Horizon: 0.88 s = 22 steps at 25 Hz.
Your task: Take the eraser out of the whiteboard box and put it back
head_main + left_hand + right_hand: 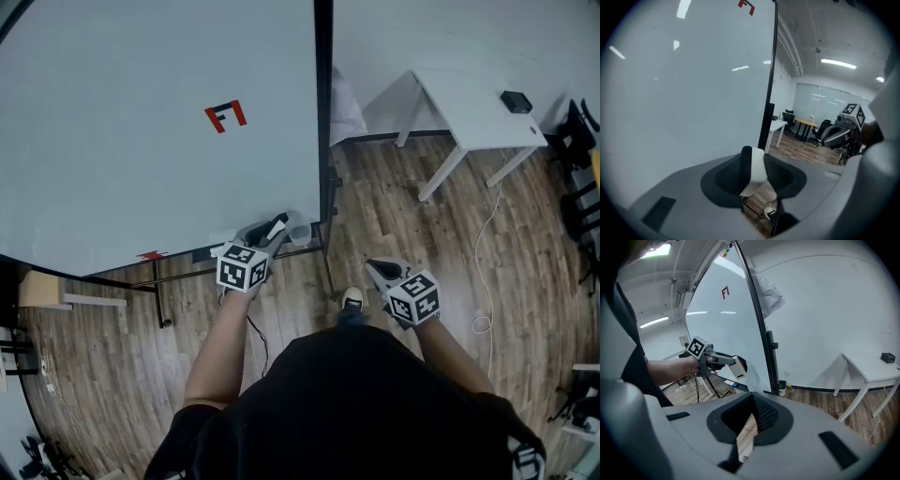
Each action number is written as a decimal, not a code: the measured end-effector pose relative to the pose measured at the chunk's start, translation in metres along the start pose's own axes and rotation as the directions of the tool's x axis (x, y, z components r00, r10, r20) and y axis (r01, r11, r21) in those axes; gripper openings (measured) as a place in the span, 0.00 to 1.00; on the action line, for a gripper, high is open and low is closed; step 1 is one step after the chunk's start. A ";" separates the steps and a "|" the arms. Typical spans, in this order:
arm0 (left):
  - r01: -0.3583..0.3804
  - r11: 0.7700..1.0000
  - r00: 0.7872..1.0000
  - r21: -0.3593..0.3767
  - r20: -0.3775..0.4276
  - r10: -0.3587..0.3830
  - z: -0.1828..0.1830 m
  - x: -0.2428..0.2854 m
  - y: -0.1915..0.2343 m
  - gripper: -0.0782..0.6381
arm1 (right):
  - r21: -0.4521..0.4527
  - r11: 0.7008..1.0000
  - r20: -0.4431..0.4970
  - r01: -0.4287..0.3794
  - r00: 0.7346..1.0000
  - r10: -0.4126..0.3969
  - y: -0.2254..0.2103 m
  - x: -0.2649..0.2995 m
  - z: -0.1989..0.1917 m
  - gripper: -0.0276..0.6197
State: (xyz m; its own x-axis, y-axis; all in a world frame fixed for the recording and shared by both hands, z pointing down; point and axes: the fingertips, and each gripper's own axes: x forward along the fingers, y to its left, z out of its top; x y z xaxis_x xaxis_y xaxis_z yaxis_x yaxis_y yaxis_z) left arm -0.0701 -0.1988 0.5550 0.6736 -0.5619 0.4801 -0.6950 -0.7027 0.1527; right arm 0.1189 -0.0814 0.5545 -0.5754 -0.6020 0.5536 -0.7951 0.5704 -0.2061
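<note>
My left gripper [269,232] is shut on the eraser [277,227], a white block with a black felt side. It holds the eraser just in front of the whiteboard's [141,141] lower right corner, beside the clear whiteboard box [300,231] on the board's tray. In the left gripper view the eraser [757,171] stands upright between the dark pads. The right gripper view shows that gripper [732,363] with the eraser [738,367] at its tip. My right gripper [375,269] hangs lower right over the floor, shut and holding nothing [751,404].
The whiteboard's black frame post [323,112] runs down its right edge, on a metal stand [159,286]. A white table [469,103] with a small black object [516,100] stands at the back right. A white cable [483,281] lies on the wood floor. My shoe [352,300] is between the grippers.
</note>
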 end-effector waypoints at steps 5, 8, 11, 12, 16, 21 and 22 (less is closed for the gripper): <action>0.014 1.000 1.000 0.000 -0.001 -0.014 0.006 0.015 -0.004 0.32 | 0.006 1.000 -0.006 -0.004 1.000 0.004 -0.008 0.003 0.001 0.04; 0.022 1.000 1.000 -0.005 -0.004 -0.022 0.008 0.024 -0.005 0.32 | 0.012 1.000 -0.010 -0.002 1.000 0.002 -0.015 0.005 0.001 0.04; 0.030 0.999 1.000 -0.012 -0.006 -0.030 0.009 0.032 -0.005 0.32 | 0.020 1.000 -0.017 0.000 1.000 0.001 -0.023 0.007 -0.002 0.04; 0.033 0.999 0.999 -0.015 -0.007 -0.033 0.009 0.035 -0.005 0.32 | 0.024 1.000 -0.021 0.001 1.000 -0.001 -0.025 0.007 -0.003 0.04; 0.042 0.999 0.999 -0.024 -0.016 -0.042 0.006 0.047 -0.004 0.32 | 0.042 0.999 -0.037 0.012 0.999 -0.011 -0.039 0.009 -0.010 0.04; 0.050 0.998 0.998 -0.032 -0.036 -0.051 0.000 0.060 -0.006 0.32 | 0.050 0.999 -0.053 0.017 0.998 -0.014 -0.051 0.010 -0.014 0.04; 0.052 0.998 0.998 -0.034 -0.039 -0.053 -0.001 0.063 -0.006 0.32 | 0.052 0.999 -0.055 0.017 0.998 -0.014 -0.053 0.011 -0.015 0.04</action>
State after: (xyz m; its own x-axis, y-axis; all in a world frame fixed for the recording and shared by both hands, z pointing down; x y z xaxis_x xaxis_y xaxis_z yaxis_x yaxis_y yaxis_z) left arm -0.0239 -0.2291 0.5849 0.6992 -0.5061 0.5050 -0.6672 -0.7157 0.2064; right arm 0.1576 -0.1096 0.5831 -0.5527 -0.5781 0.6002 -0.8135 0.5305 -0.2382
